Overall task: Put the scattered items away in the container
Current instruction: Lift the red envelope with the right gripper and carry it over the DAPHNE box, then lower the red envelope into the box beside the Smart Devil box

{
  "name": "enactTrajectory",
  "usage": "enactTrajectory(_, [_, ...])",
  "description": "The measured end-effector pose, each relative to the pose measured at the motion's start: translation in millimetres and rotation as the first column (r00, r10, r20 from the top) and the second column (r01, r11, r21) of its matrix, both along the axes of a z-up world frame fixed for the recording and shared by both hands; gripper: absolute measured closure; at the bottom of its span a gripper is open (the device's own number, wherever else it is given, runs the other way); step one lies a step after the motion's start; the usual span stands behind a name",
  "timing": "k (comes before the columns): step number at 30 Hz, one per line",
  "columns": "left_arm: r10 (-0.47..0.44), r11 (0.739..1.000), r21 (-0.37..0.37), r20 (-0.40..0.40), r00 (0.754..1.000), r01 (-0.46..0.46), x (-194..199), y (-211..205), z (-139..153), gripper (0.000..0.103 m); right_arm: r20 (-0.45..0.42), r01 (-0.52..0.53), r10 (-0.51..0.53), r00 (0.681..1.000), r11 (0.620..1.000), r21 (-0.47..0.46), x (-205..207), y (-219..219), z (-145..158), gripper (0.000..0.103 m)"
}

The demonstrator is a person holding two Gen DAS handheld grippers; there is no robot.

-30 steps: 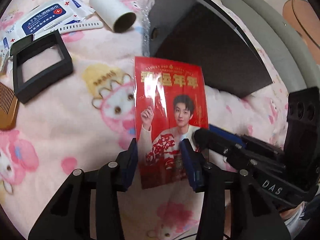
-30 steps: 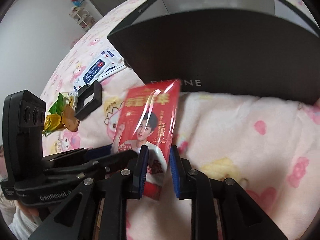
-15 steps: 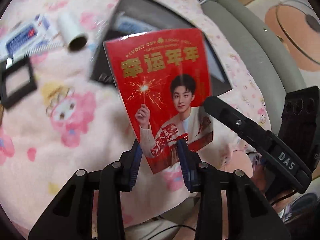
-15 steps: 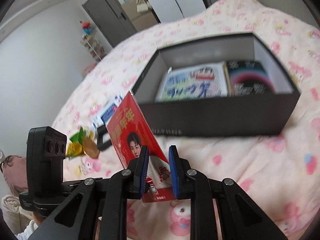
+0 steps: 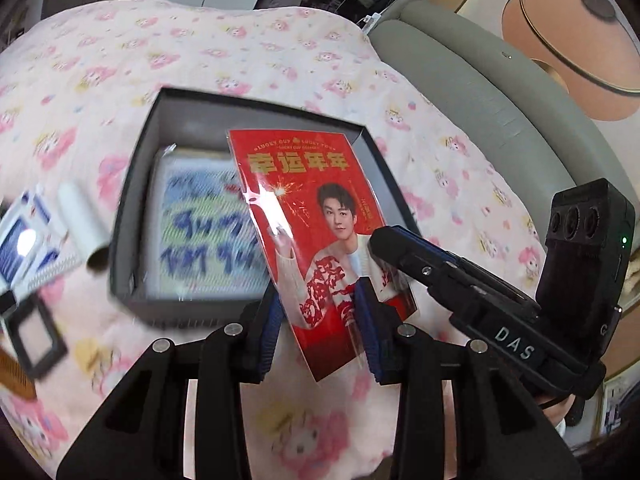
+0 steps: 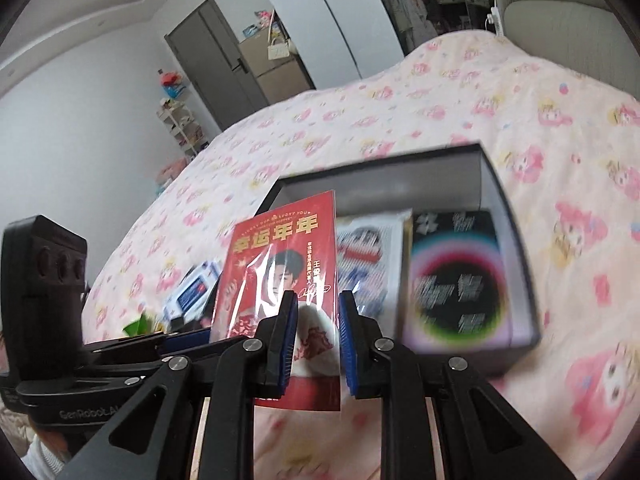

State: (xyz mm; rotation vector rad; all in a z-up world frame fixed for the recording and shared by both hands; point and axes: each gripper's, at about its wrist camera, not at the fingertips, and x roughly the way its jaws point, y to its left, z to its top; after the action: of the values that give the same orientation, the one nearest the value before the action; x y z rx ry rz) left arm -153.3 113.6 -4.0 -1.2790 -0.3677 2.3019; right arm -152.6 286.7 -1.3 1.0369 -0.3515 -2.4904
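Your bed [image 5: 248, 56] fills both views, spread with a pink cartoon-print blanket [image 6: 460, 92]; a grey padded headboard [image 5: 472, 92] curves along its far edge. On the blanket sits the dark open box [image 5: 132, 216] — in it a blue-lettered packet [image 5: 200, 224] lies flat, and the right wrist view shows a black packet with a coloured ring [image 6: 456, 276] beside it. Above the box's near side you hold the red card in a clear sleeve [image 5: 304, 216], tilted, its top edge toward the box; it touches neither box nor blanket. Both tools are on its lower end: your left tool [image 5: 318, 324] has the card between its blue pads, clamped on it from the edges as far as the view shows; your right tool [image 6: 316, 340] is nearly together, closed on the card's bottom corner — in the left wrist view its fingers [image 5: 404, 248] cross the card's right edge. Left of the box lie smaller things, blurred: a white tube [image 5: 82, 224], a blue-and-white wipes packet [image 5: 20, 244], a black square frame [image 5: 34, 332], a brown comb [image 5: 12, 376].
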Motion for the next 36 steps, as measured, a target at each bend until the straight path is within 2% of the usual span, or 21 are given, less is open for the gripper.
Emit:
enactTrajectory(7, [-0.028, 0.999, -0.033, 0.032, 0.999, 0.029, -40.9, 34.5, -11.4, 0.068, -0.004, 0.014, -0.014, 1.000, 1.000, 0.015, -41.5, 25.8, -8.8, 0.086])
enactTrajectory(13, [-0.032, 0.996, -0.077, 0.058, 0.998, 0.037, -56.4, 56.5, -26.3, 0.067, 0.005, 0.058, -0.058, 0.998, 0.996, 0.069, -53.8, 38.4, -24.0, 0.085])
enactTrajectory(18, [-0.023, 0.994, -0.106, 0.093, 0.995, 0.033, -66.1, 64.8, -41.7, 0.068, 0.036, 0.061, -0.063, 0.997, 0.997, 0.043, -64.6, 48.1, -35.8, 0.086])
enactTrajectory(23, [-0.026, 0.995, -0.092, 0.139, 0.990, 0.039, -72.7, 68.6, -53.1, 0.068, 0.041, 0.070, -0.074, 0.996, 0.994, 0.081, -65.1, 50.0, -39.9, 0.086])
enactTrajectory(27, [-0.033, 0.993, -0.104, 0.179, 0.983, 0.052, -80.7, 75.6, -61.3, 0.068, 0.070, 0.076, -0.081, 0.994, 0.995, 0.068, -71.5, 57.4, -47.5, 0.086])
enactTrajectory(31, [-0.028, 0.998, -0.052, 0.249, 0.968, 0.043, -87.5, 76.0, -73.4, 0.068, 0.065, 0.097, -0.102, 0.993, 0.993, 0.074, -73.9, 61.7, -49.9, 0.086])
enactTrajectory(36, [-0.004, 0.997, -0.078, 0.258, 0.966, 0.025, -83.8, 75.2, -80.1, 0.068, 0.053, 0.083, -0.088, 0.995, 0.992, 0.097, -73.6, 56.8, -52.1, 0.086])
